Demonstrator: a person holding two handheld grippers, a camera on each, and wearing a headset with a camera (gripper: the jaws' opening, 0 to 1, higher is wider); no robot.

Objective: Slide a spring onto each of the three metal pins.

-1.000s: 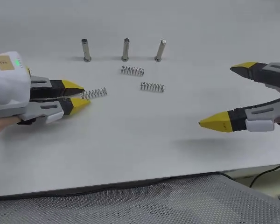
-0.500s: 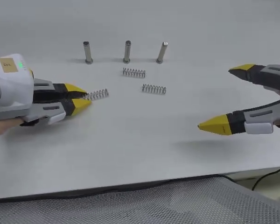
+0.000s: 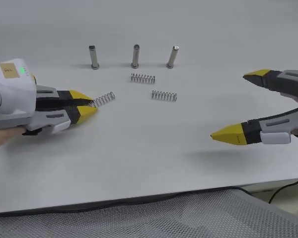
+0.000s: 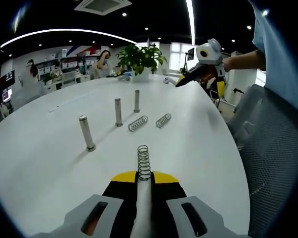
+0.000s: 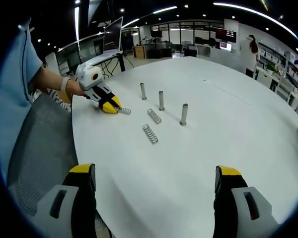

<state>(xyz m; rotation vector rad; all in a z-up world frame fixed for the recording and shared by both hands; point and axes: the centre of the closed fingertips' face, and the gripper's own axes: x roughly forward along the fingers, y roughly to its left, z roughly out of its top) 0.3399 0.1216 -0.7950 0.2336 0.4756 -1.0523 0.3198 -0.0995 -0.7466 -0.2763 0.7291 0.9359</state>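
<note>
- Head view: the left hand-held gripper (image 3: pixel 89 102) sits low over the table (image 3: pixel 139 158). Its jaws are clenched on one end of the first spring (image 3: pixel 103 98). Most of the coil sticks out free beyond the tips, toward the pins.
- We judge this hold thin. With only the end coils pinched, the spring may pivot, droop or pop loose on the lift.
- Head view: the left pin (image 3: pixel 93 57), middle pin (image 3: pixel 135 56) and right pin (image 3: pixel 172 56) stand in a row at the far side, all bare.
- The second spring (image 3: pixel 142 78) lies flat just in front of the middle pin. The third spring (image 3: pixel 164 95) lies nearer us and further right. A low carry toward the middle or right pin could brush these two and send them rolling.
- Head view: the right hand-held gripper (image 3: pixel 232 104) hangs released, jaws wide, well apart from pins and springs.
- Left gripper view: the first spring runs straight ahead from between the closed yellow tips. The left pin is the closest, ahead and off to the left.
- If the coil's axis is not lined up with the pin, we expect the open end to catch on the pin top and buckle.
- We cannot tell whether the pins are fixed to the table, so a sideways shove might topple one.
- Right gripper view: its own jaws stand spread with nothing between them. The pins and both loose springs lie ahead at a distance. From there it is too far off to steady a pin quickly.
</note>
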